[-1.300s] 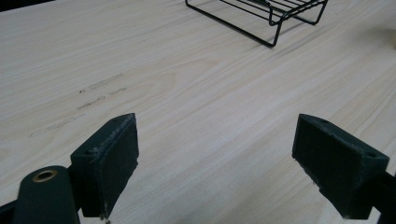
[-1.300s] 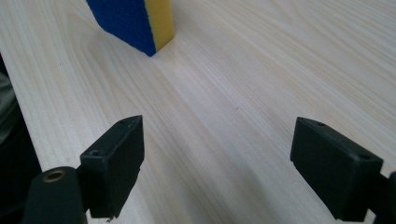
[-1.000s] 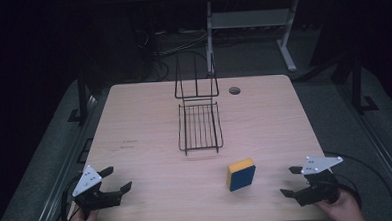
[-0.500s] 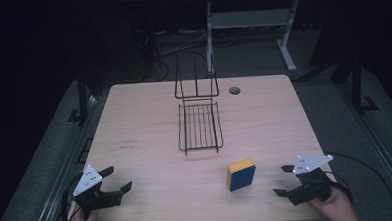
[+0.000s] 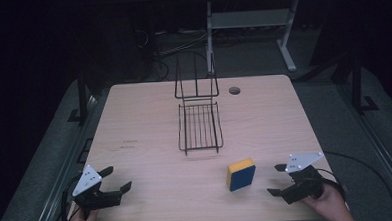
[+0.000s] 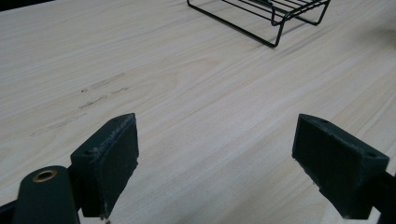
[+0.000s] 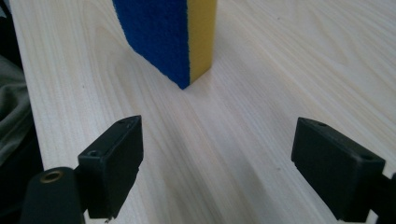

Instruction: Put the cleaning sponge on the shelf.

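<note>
Dark surroundings close around the pale wooden table (image 5: 149,117), and I can hardly make out what stands behind it: some cables on the floor and a light metal frame (image 5: 250,23) whose top is cut off by the picture edge. On the far middle of the table I see a black wire rack (image 5: 199,120) with its back part upright; in the left gripper view only its near corner (image 6: 275,18) enters at the top. A small round hole (image 5: 234,90) sits in the tabletop to the right of the rack. My left gripper (image 5: 116,179) is at the near left corner, jaws spread wide, with only bare wood between them, and the hand below it is mostly cut off. My right gripper (image 5: 276,179) is at the near right, jaws also spread wide and holding nothing. The blue and yellow sponge (image 5: 241,174) stands on its edge just to the left of this gripper, near but apart from it. In the right gripper view the sponge (image 7: 168,37) stands ahead of the open jaws, a little toward the left jaw, and its top is cut off. Some grey cloth (image 7: 11,116) shows at the left border there, and I cannot tell what it is.
</note>
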